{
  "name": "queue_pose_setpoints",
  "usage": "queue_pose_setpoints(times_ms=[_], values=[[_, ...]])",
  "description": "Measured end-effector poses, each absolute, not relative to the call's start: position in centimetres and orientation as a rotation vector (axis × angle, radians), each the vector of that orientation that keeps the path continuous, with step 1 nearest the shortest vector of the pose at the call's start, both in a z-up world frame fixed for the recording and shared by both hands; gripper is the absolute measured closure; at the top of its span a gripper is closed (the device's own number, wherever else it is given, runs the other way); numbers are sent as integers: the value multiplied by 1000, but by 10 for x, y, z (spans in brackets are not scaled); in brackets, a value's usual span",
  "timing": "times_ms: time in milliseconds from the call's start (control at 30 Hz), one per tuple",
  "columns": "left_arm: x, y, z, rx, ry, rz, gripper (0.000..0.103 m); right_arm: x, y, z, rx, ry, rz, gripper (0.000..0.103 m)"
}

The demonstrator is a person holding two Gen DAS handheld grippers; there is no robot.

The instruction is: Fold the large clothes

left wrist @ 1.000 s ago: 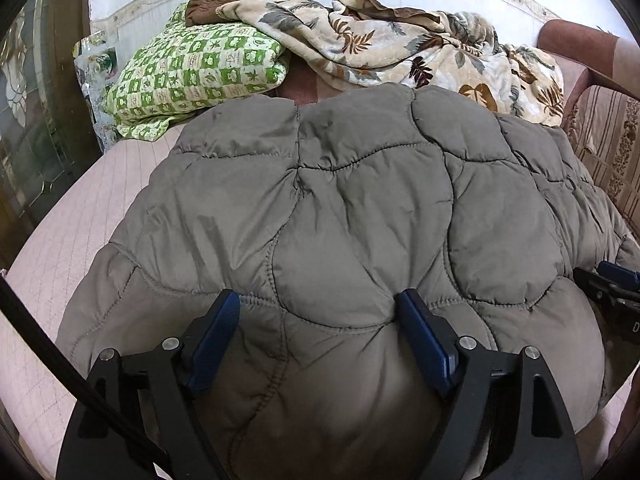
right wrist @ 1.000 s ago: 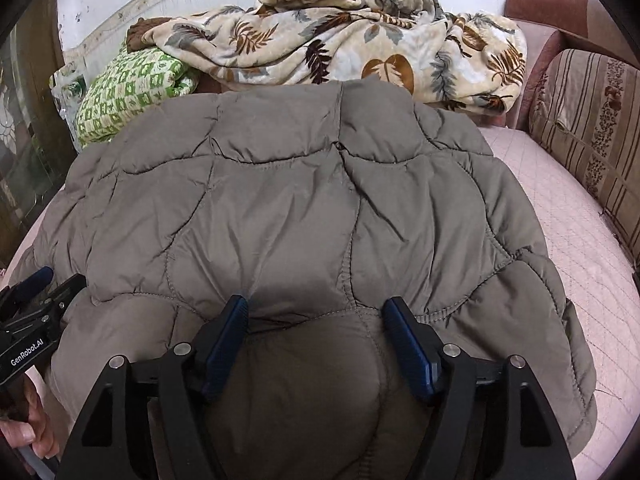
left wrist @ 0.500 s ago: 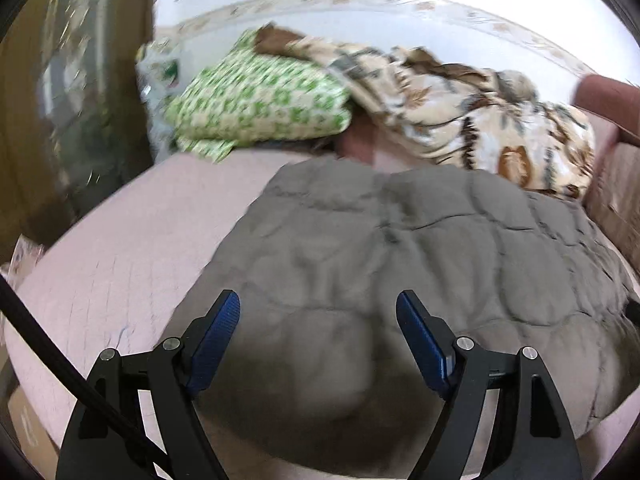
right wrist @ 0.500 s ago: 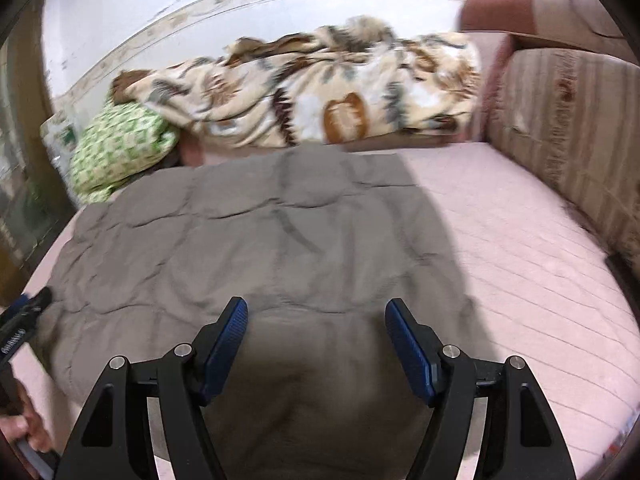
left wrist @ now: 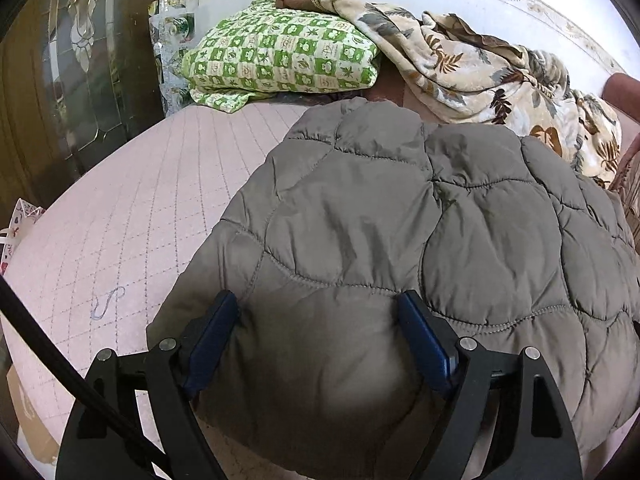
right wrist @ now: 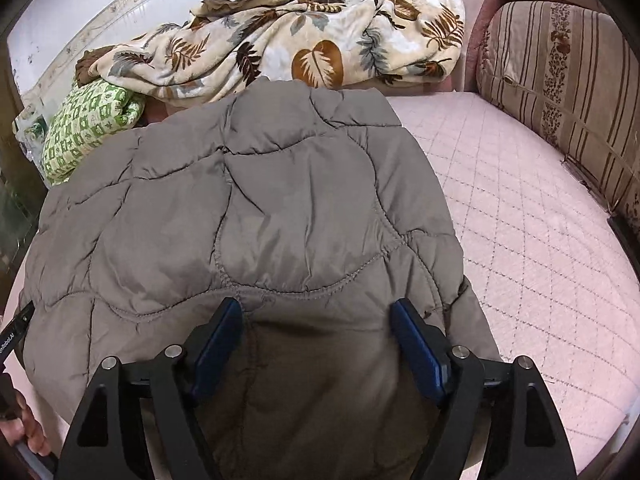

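Grey quilted jacket point(left wrist: 400, 232) lies folded on the pink mattress point(left wrist: 132, 208), both grippers, left point(left wrist: 320, 336) and right point(right wrist: 316, 340), spread wide over its near edge, apparently unclamped, with pillow point(left wrist: 280, 60) and blanket point(right wrist: 304, 36) beyond.

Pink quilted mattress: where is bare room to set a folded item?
Two patches of the pink quilted mattress: right of the grey quilted puffer jacket, bordered by the striped sofa cushion; left of it, before the green checked pillow. Crowded behind: leaf-print blanket.
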State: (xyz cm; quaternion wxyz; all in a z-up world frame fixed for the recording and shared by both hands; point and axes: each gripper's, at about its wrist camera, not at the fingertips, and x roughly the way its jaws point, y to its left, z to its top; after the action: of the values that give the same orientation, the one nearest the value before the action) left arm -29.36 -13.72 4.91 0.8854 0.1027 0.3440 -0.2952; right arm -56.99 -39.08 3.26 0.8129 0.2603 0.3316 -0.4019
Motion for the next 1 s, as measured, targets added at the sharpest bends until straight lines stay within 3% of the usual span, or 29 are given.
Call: queue_pose_setpoints(times_ms=[500,1000], values=[[-341,-110,62,254,632,-667,21,-586,-328,69,343,594,-875,21],[-340,-119,53,285,648,-662,20,-562,-310,50,275,685,-818,21]])
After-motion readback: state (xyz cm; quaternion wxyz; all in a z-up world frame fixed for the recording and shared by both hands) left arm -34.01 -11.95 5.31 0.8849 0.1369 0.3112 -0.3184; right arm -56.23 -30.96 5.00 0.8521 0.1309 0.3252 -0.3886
